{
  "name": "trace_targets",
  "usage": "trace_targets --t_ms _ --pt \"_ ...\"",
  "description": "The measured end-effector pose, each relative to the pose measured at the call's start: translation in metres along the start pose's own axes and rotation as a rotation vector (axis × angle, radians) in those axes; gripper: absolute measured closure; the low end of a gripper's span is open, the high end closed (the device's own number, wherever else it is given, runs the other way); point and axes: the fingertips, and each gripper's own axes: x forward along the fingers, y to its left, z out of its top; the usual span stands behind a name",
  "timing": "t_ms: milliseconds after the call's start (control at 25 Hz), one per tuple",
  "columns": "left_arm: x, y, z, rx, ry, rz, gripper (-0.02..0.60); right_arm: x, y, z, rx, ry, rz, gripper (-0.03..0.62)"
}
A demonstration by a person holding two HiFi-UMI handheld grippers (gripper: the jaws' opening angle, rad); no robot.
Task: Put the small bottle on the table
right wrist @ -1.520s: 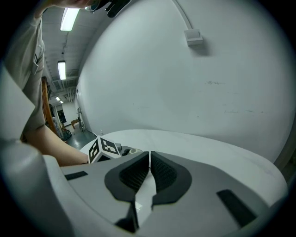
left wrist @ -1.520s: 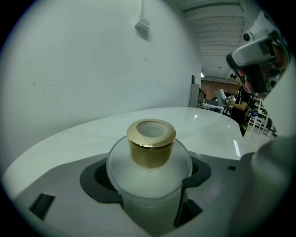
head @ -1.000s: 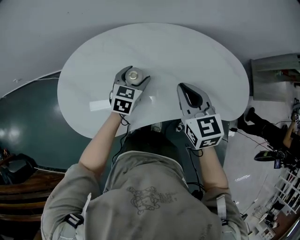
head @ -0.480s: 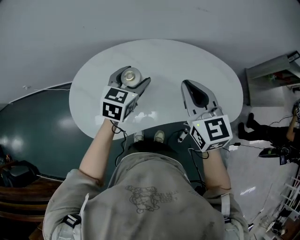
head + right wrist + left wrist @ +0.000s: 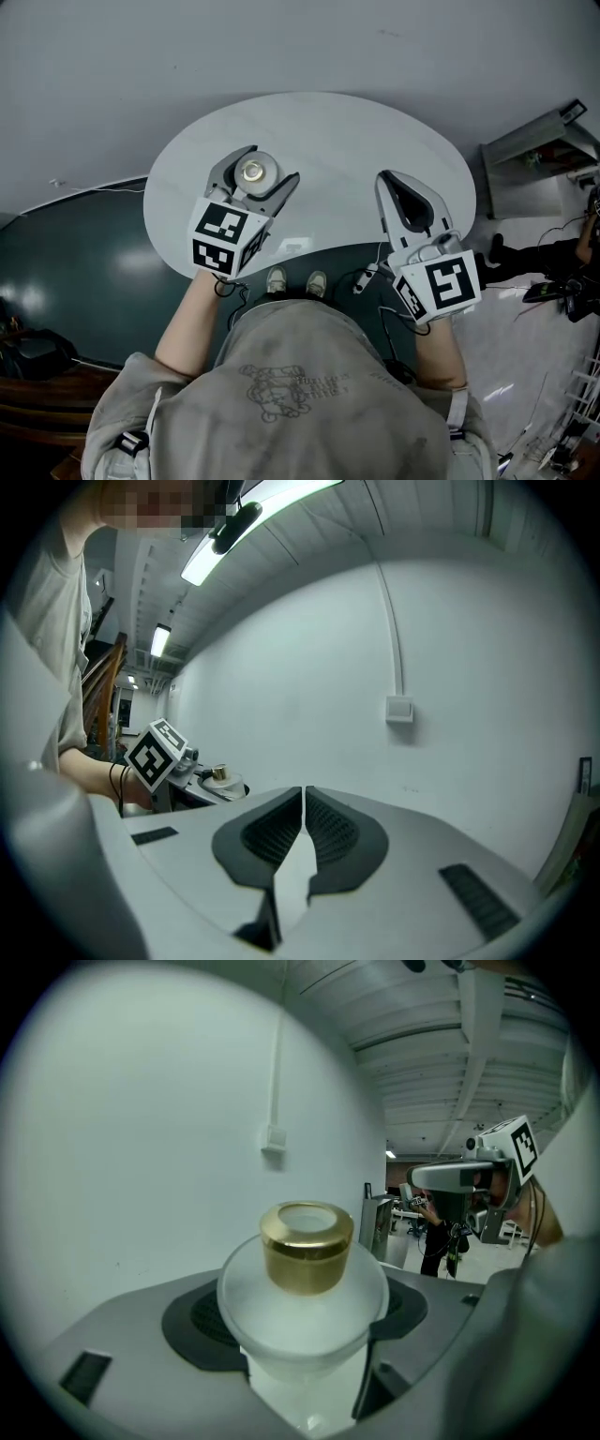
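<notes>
Our left gripper (image 5: 270,165) has its jaws clamped around the small frosted bottle (image 5: 302,1312), gripping its body below the gold cap (image 5: 307,1246) and holding it upright over the left part of the round white table (image 5: 356,131), while our right gripper (image 5: 388,180) hovers alongside, jaws pressed together and empty.

Head view: small bottle (image 5: 253,171) sat upright between the jaws of the left gripper (image 5: 271,163), over the left half of the table (image 5: 356,127); contact with the tabletop could not be told. Right gripper (image 5: 387,176) was over the table's right half, near its front edge, well apart from the bottle, jaws together. Both grippers pointed away from the person toward the wall behind the table. Shoes (image 5: 292,279) were on the floor just before the table's front edge, between the two grippers. A shelf (image 5: 536,148) stood right of the table.
</notes>
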Motion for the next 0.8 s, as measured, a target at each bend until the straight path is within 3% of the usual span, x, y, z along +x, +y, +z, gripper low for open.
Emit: trace_targets --t_ms 240,800 --pt "-0.026 -0.018 0.005 0.047 -0.008 -0.020 0.235 -0.021 0.017 0.015 0.001 -0.034 0.003 0.562" --pt "-0.056 -0.029 -0.017 0.009 0.009 -0.029 0.235 -0.017 0.066 -0.012 0.024 0.013 0.085 0.562"
